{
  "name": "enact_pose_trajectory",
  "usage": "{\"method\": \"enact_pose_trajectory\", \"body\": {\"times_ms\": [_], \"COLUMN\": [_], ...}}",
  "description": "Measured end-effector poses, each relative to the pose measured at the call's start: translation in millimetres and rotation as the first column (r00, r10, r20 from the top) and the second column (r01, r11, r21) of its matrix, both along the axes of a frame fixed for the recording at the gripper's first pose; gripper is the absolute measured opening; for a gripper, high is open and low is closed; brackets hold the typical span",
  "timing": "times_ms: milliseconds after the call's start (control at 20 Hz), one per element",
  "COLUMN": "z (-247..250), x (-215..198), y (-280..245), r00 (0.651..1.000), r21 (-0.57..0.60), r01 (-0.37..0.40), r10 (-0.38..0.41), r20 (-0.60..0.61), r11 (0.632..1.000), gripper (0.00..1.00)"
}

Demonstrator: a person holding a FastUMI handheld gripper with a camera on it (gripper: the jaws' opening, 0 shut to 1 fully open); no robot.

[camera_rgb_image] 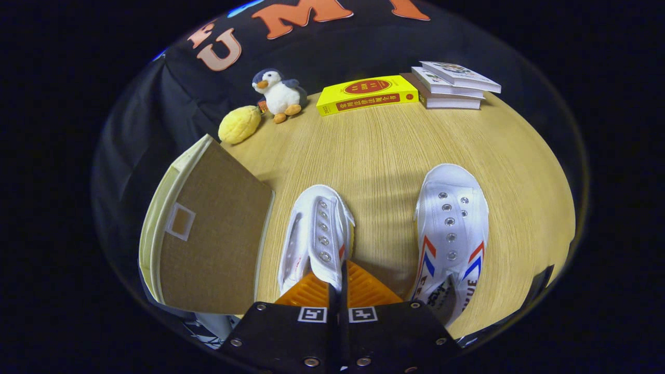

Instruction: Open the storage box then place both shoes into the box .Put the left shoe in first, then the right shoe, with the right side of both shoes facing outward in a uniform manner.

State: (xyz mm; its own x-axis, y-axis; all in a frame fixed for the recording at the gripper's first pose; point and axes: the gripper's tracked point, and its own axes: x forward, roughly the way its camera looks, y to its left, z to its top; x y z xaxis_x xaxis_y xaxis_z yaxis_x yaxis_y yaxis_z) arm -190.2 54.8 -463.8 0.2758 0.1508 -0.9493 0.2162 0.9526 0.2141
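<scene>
storage box (pixel 213 234): i see it at the left on the surface (pixel 384 150), lid shut (still to be opened), just beside the near shoe.
left shoe (pixel 317 234): just ahead of my fingers, its heel rim pinched between them.
hand-held gripper (pixel 337 288): nearly closed, clamped on that thin canvas edge.
handling: i judge it light, soft, floppy; the heel collar suits.
right shoe (pixel 451 234): apart, further right, untouched.
</scene>
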Motion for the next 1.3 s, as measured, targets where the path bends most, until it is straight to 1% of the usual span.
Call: {"method": "enact_pose_trajectory", "body": {"times_ms": [100,200,300,450,600,750,1000,1300], "z": [4.4,7.5,13.4,17.5,28.1,47.2,82.4,148.2], "x": [3.2,7.3,12.7,14.8,22.8,35.8,62.2,99.8], "y": [5.8,9.2,15.2,22.5,24.7,28.7,30.3,50.7], "r00": [1.0,0.999,0.998,0.999,0.997,0.993,0.977,0.943], "r21": [0.04,0.054,0.072,0.096,0.114,0.133,0.187,0.254], "r01": [0.031,0.05,0.054,0.029,0.046,0.042,0.072,0.031], "r10": [-0.031,-0.05,-0.055,-0.032,-0.053,-0.056,-0.108,-0.112], "r20": [-0.004,0.0,0.019,0.024,0.052,0.103,0.186,0.312], "r11": [0.999,0.997,0.996,0.995,0.992,0.99,0.98,0.967], "gripper": [0.01,0.01,0.01,0.01,0.01,0.01,0.01,0.01]}}
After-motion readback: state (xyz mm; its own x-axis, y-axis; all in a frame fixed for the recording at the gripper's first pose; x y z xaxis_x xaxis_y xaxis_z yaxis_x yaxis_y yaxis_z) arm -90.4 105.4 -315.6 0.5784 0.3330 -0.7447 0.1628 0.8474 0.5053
